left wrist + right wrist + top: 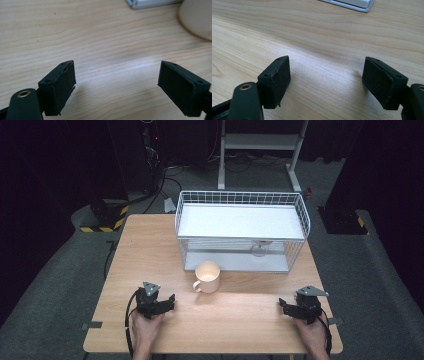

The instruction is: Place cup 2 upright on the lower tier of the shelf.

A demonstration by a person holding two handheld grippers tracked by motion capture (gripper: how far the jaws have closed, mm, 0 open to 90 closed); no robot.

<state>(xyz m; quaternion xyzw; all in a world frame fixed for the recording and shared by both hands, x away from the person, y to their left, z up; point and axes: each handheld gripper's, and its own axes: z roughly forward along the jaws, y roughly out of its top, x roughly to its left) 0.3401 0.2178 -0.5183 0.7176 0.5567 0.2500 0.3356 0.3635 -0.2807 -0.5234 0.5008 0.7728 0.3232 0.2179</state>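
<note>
— So, what do you have from the high view?

— I see my left gripper (169, 301) low on the table (150, 250), near its front edge, jaws apart and holding nothing. The mug (208, 277) stands upright near it, up and to the right, handle turned toward that gripper. My right gripper (285, 305) sits well apart at the table's right front corner, also spread and empty. Behind the mug is a white wire rack (242, 231), and the mug is just in front of its lower shelf.

— And the left gripper view?

— My jaws stand wide apart over bare wood, nothing between them. The mug (197, 20) bulges in at the upper right, blurred, with the rack's base (150, 3) at the top edge.

— Right gripper view?

— Same story: I have both jaws wide apart above the table (317, 37), gripping nothing. A corner of the rack (354, 5) shows at the top.
</note>
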